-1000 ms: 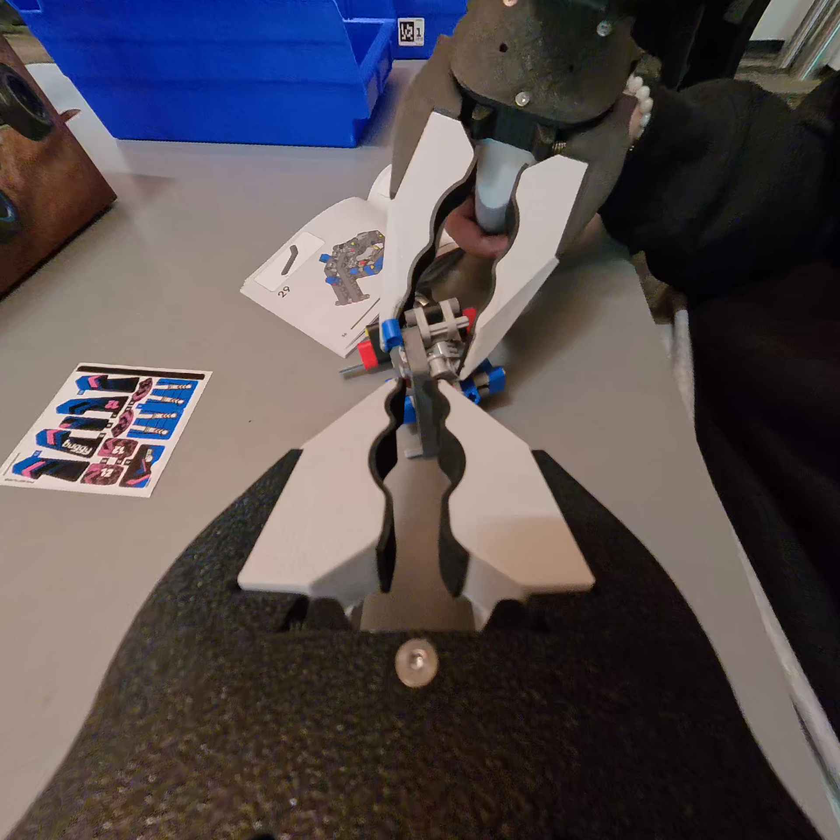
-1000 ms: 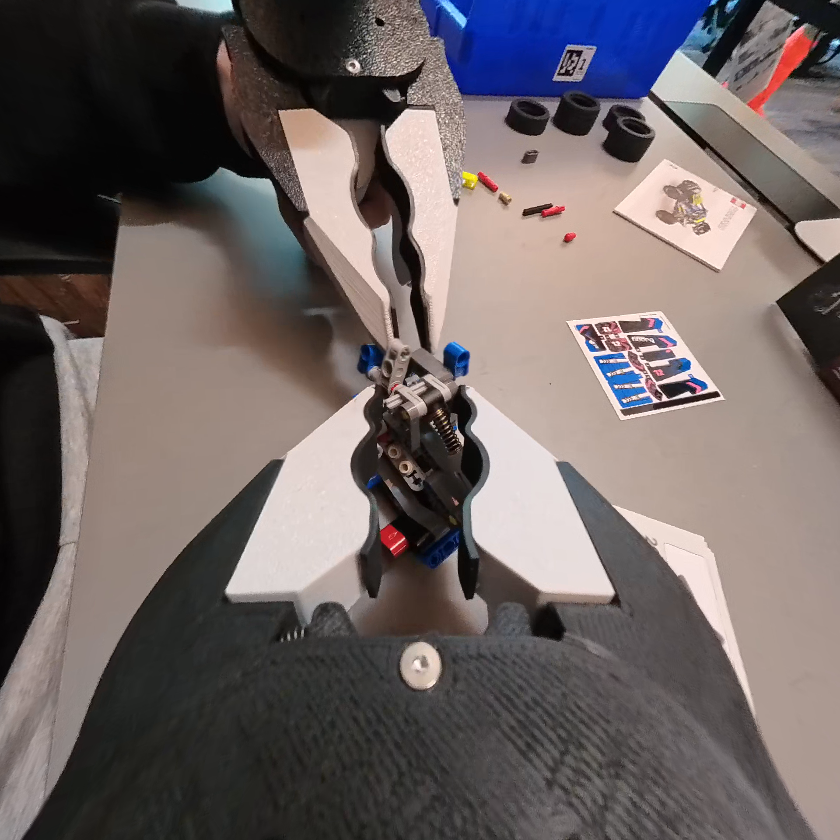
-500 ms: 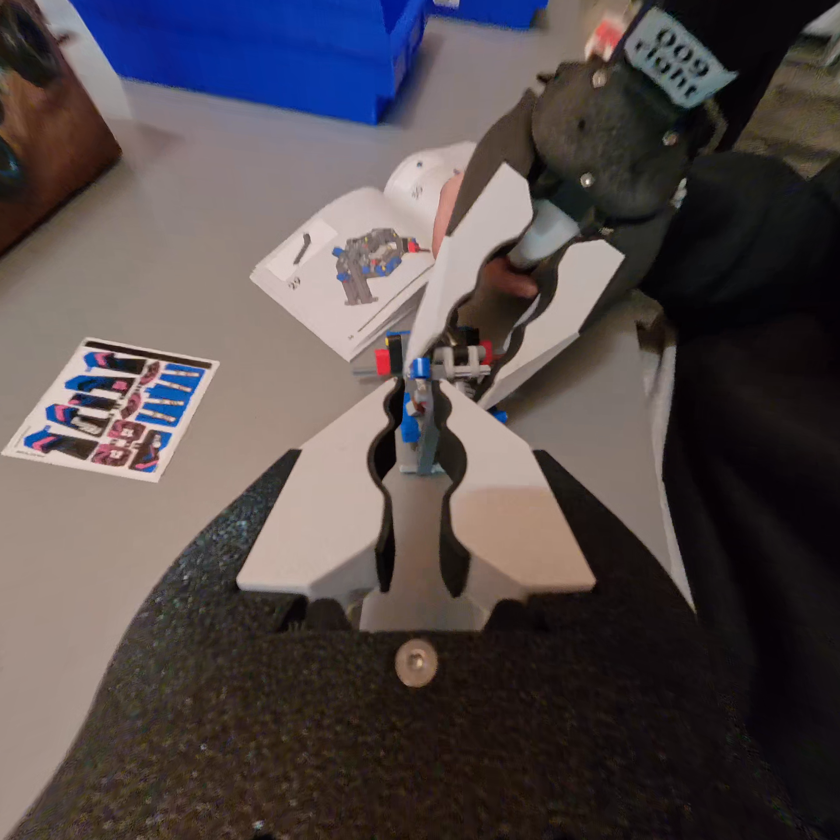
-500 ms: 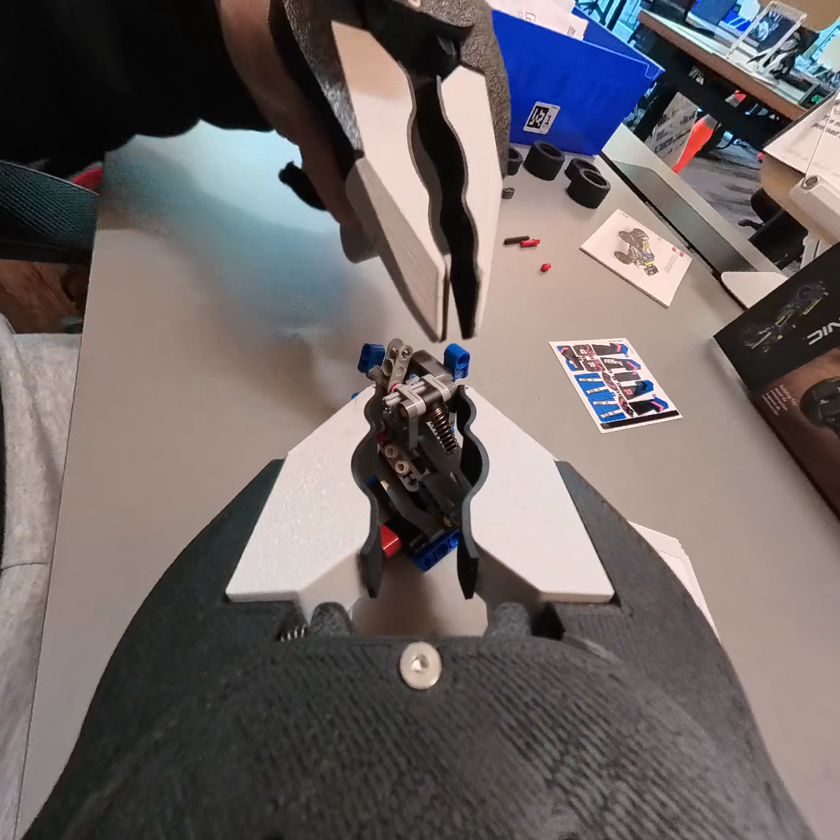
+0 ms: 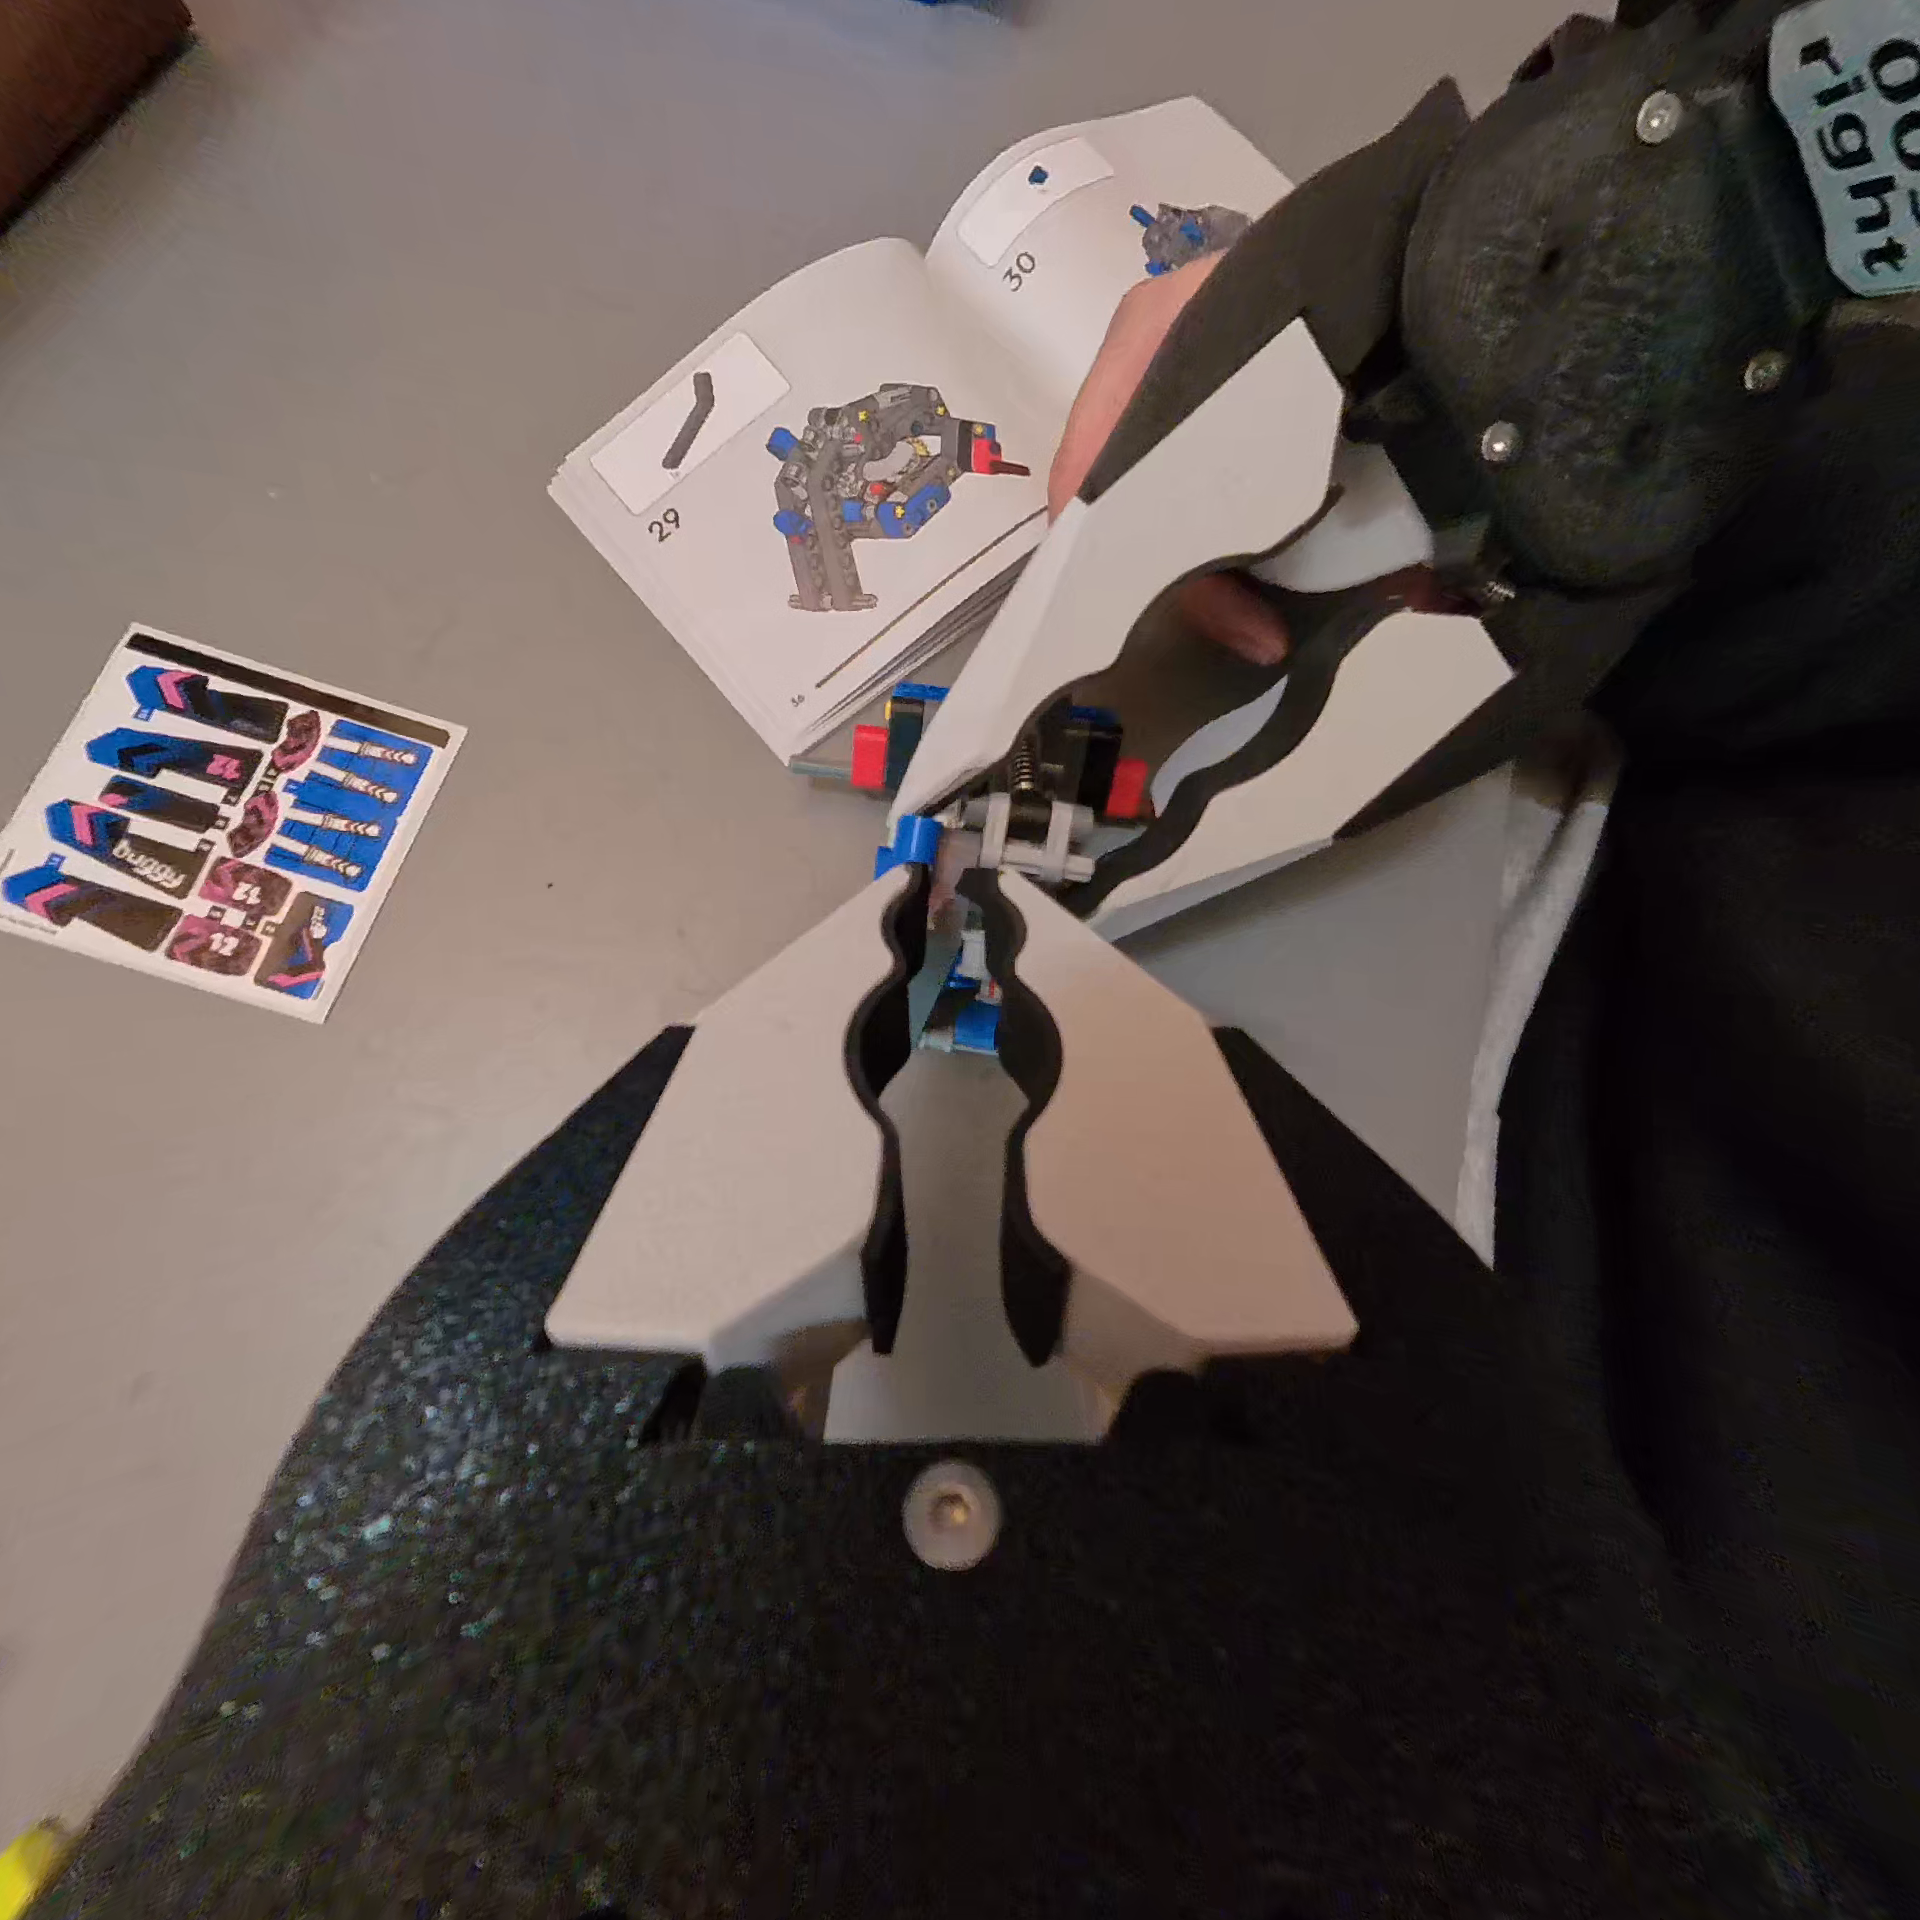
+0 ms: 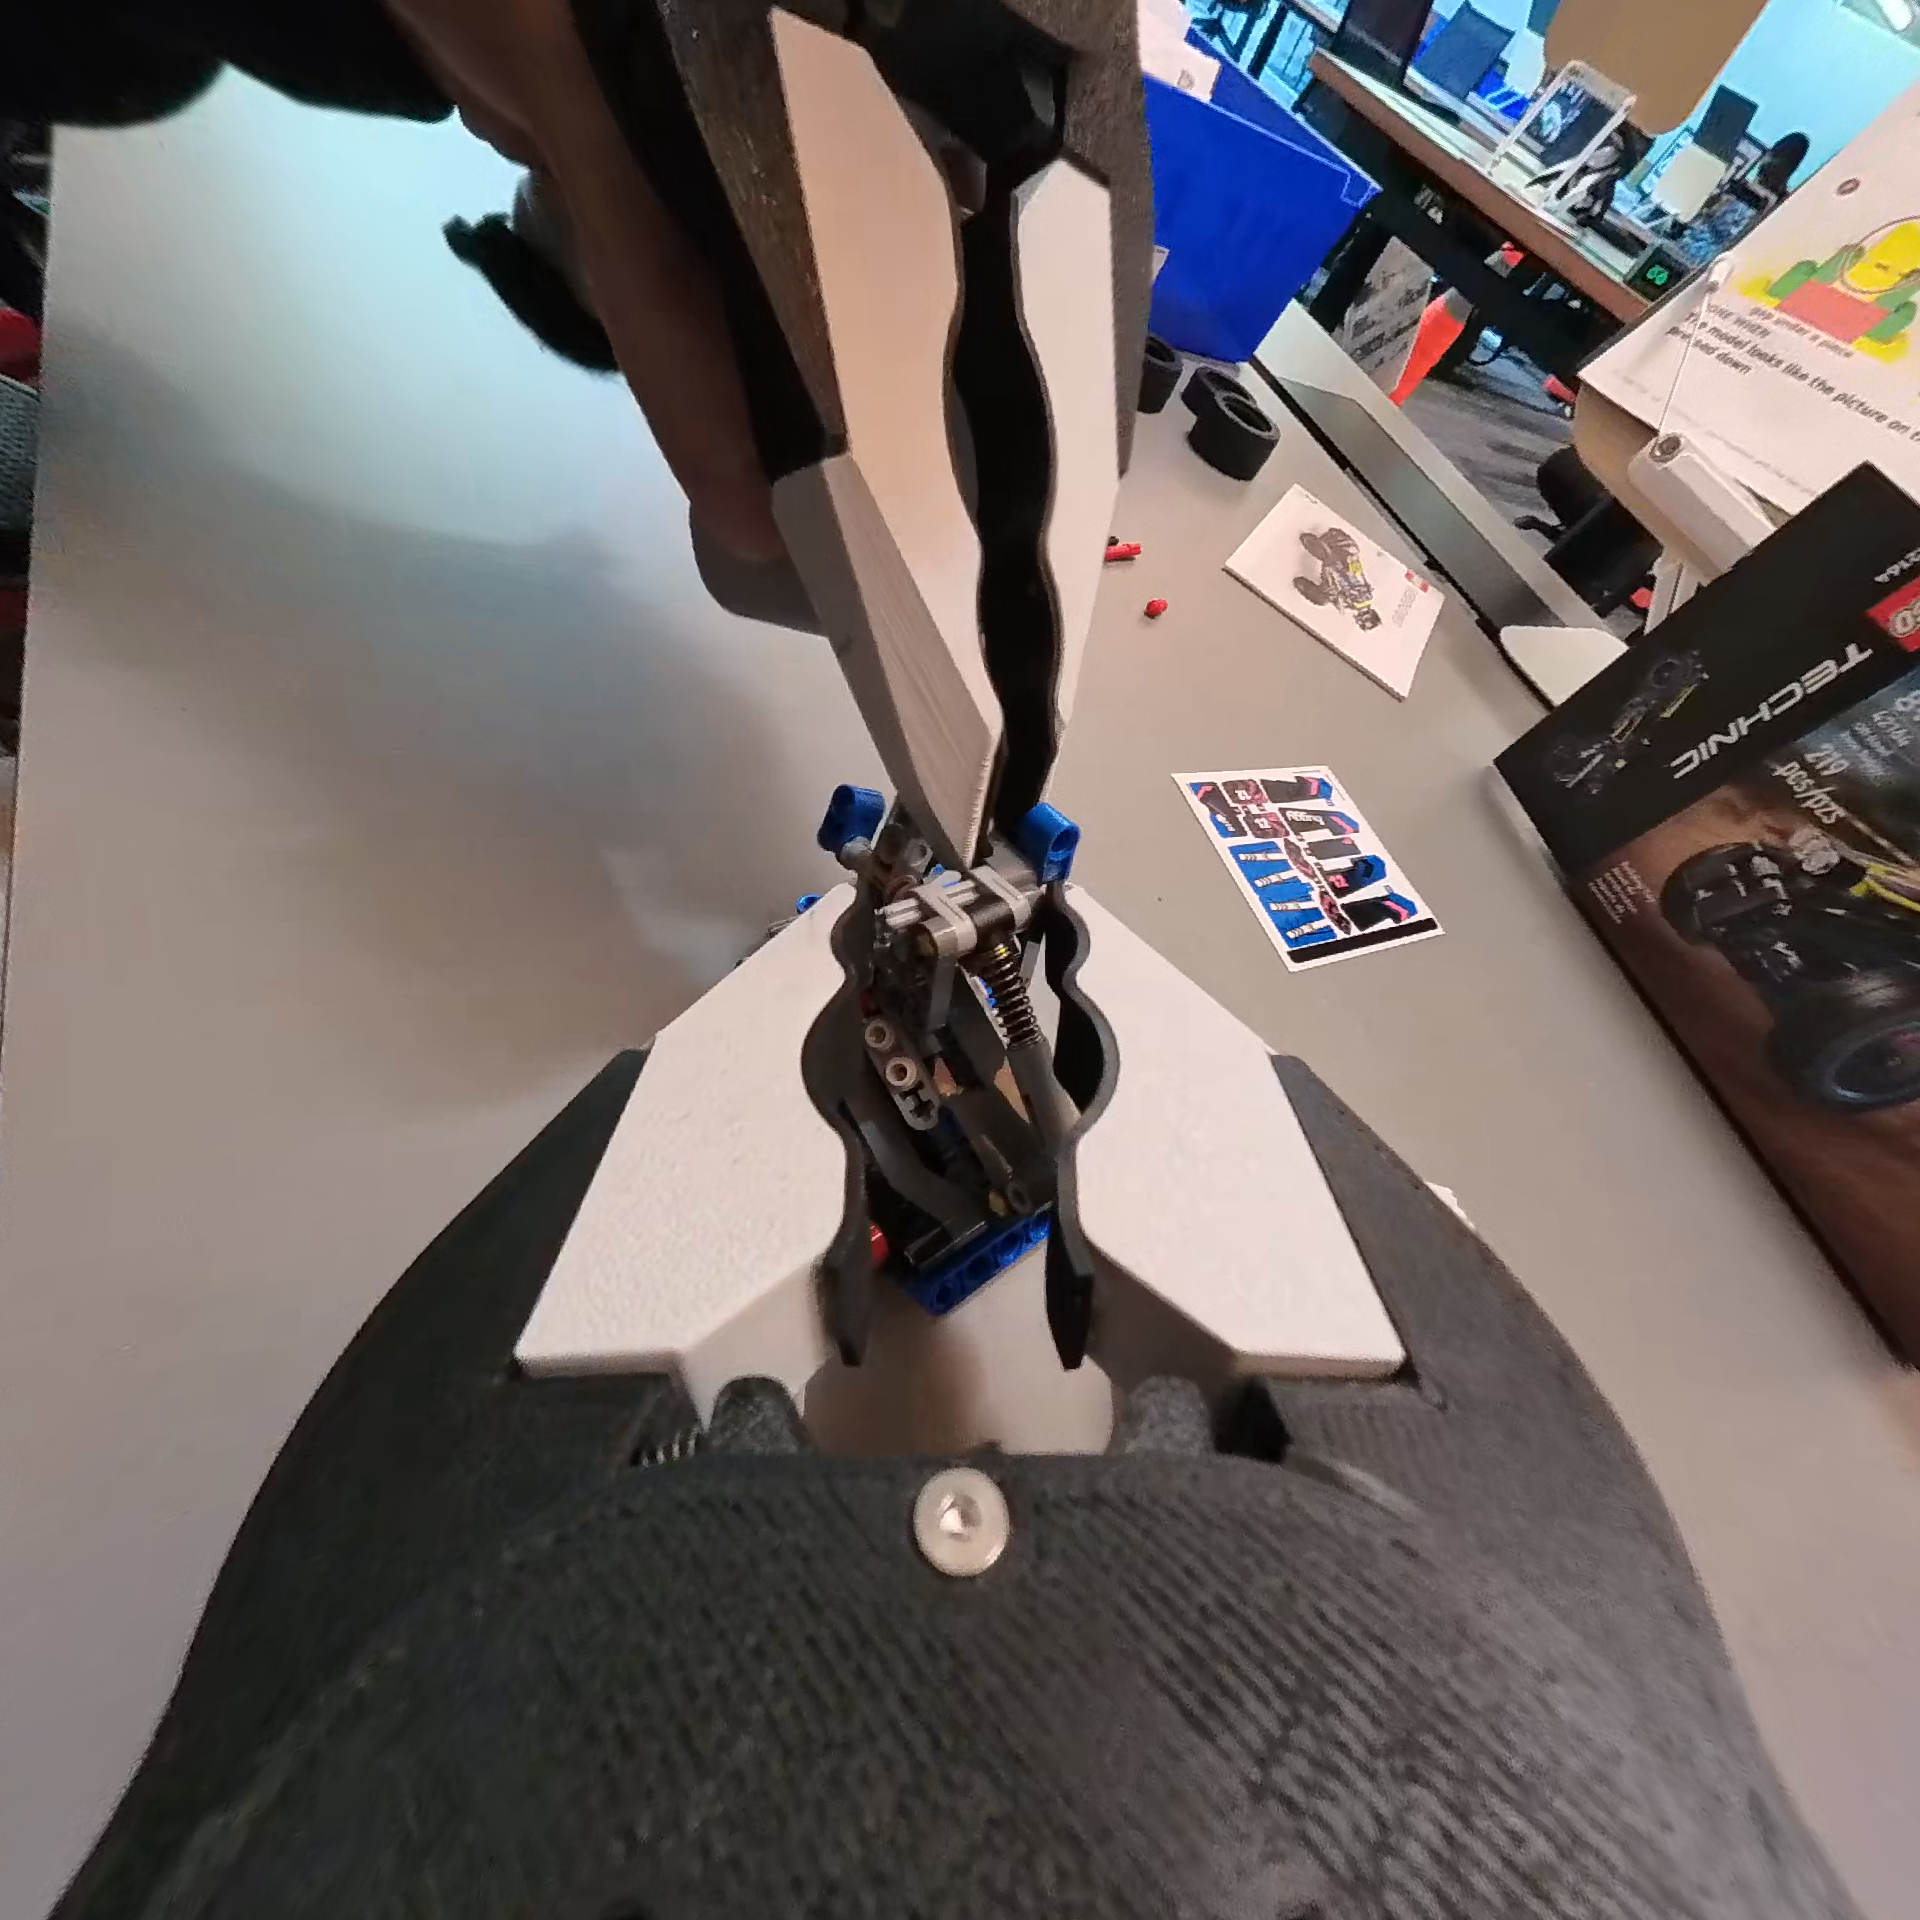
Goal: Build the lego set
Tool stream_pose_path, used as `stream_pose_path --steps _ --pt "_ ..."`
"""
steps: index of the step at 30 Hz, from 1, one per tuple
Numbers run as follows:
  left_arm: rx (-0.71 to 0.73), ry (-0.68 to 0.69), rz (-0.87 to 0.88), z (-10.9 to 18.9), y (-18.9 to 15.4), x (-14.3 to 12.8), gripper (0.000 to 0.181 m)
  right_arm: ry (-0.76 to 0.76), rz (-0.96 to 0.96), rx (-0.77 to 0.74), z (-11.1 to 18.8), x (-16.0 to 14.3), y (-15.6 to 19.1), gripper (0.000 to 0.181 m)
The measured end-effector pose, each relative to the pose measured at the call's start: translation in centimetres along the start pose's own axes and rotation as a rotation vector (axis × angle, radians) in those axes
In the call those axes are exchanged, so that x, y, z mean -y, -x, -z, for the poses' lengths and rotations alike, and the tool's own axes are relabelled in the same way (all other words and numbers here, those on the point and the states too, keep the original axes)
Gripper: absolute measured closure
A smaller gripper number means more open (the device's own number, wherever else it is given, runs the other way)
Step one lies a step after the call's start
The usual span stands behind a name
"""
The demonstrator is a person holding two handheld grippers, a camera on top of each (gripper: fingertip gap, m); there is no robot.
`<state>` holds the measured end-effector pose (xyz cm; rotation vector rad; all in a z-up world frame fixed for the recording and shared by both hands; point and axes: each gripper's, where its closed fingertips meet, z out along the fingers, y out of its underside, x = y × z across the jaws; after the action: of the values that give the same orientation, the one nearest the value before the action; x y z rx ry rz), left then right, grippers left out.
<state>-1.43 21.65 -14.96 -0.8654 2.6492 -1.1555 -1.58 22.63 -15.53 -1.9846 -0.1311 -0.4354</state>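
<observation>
My right gripper [image 6: 951,904] is shut on the partly built lego assembly [image 6: 935,1049], a grey, black and blue frame with a spring, held above the grey table [image 6: 312,727]. My left gripper [image 5: 951,888] is shut on a small grey lego piece [image 5: 966,987] with blue on it, pressed against the assembly's top end [image 5: 1039,821]. In the right wrist view the left gripper [image 6: 987,842] comes down from above, and its tips touch the assembly between two blue connectors. In the left wrist view the right gripper [image 5: 1013,847] reaches in from the upper right.
An open instruction booklet [image 5: 831,468] lies just behind the assembly, and a sticker sheet [image 5: 229,821] lies to its left. In the right wrist view there are the lego box [image 6: 1745,883], a second booklet [image 6: 1340,592], black tyres [image 6: 1226,410], small red pins [image 6: 1122,551] and a blue bin [image 6: 1236,229]. Only a small space, under 4 cm, lies between the two pairs of fingers.
Both grippers have tilted, and the views have swung with them. The left gripper's tips, slightly off the assembly half a second ago, are now down on its top end. The right grip is unchanged.
</observation>
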Motion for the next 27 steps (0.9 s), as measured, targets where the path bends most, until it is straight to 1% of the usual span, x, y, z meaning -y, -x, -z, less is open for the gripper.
stream_pose_path --steps 9,11,14,17,21,23,24,25,27 --pt "0.054 0.124 -0.037 -0.4 0.1 -0.1 0.172 0.005 0.031 -0.045 0.1 -0.1 -0.2 0.151" --pt "0.038 0.143 -0.045 -0.4 0.0 0.0 0.172 0.006 0.027 -0.045 0.2 -0.2 -0.3 0.151" --pt "-0.015 0.182 -0.03 -0.2 -0.1 0.0 0.174 -0.004 0.015 -0.006 0.3 -0.2 -0.1 0.151" --pt "-0.045 0.194 -0.029 -0.3 -0.1 0.0 0.174 -0.008 0.032 -0.008 0.3 -0.2 -0.2 0.151" --pt "-0.094 0.184 0.028 -0.3 -0.1 0.2 0.175 -0.006 0.033 -0.013 0.3 -0.3 -0.3 0.15" --pt "-0.134 0.168 0.118 -0.4 0.0 0.3 0.176 -0.014 0.062 -0.022 0.5 -0.3 -0.3 0.148" --pt "-0.147 0.165 0.161 -0.5 0.1 0.3 0.177 -0.03 0.084 -0.048 0.7 -0.2 -0.6 0.139" --pt "-0.162 0.153 0.19 -0.5 0.1 0.4 0.177 -0.056 0.112 -0.08 1.0 0.1 -0.8 0.136" --pt "-0.176 0.135 0.21 -0.5 0.1 0.4 0.178 -0.086 0.205 -0.129 1.8 0.6 -0.7 0.146"
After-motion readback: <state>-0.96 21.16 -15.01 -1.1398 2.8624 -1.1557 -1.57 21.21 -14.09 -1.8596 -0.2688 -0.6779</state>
